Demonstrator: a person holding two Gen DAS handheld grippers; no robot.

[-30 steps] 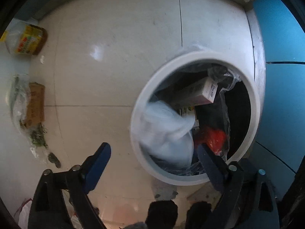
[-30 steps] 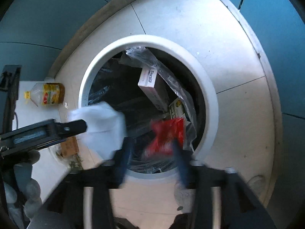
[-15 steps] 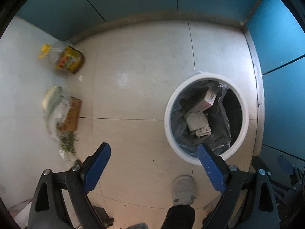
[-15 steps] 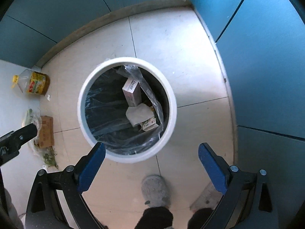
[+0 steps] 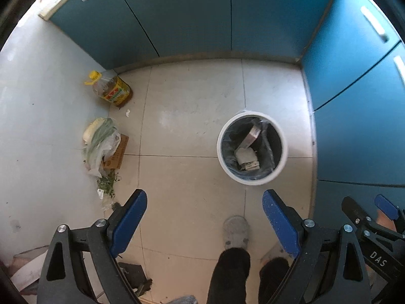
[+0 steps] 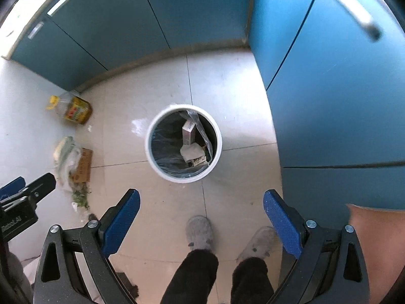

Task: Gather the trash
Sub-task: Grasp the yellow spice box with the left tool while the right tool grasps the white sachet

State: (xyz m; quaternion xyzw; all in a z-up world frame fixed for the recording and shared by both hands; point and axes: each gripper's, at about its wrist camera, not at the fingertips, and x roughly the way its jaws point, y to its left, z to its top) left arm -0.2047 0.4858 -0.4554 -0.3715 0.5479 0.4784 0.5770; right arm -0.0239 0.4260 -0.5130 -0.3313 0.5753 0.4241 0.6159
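A white round trash bin point(image 6: 184, 144), lined with clear plastic and holding a small box and crumpled paper, is seen on the tiled floor beyond the fingertips of the right gripper point(image 6: 201, 219). Deeper contents are lost in shadow. Both it and the left gripper point(image 5: 204, 219) are pointed straight down, jaws spread wide and empty.
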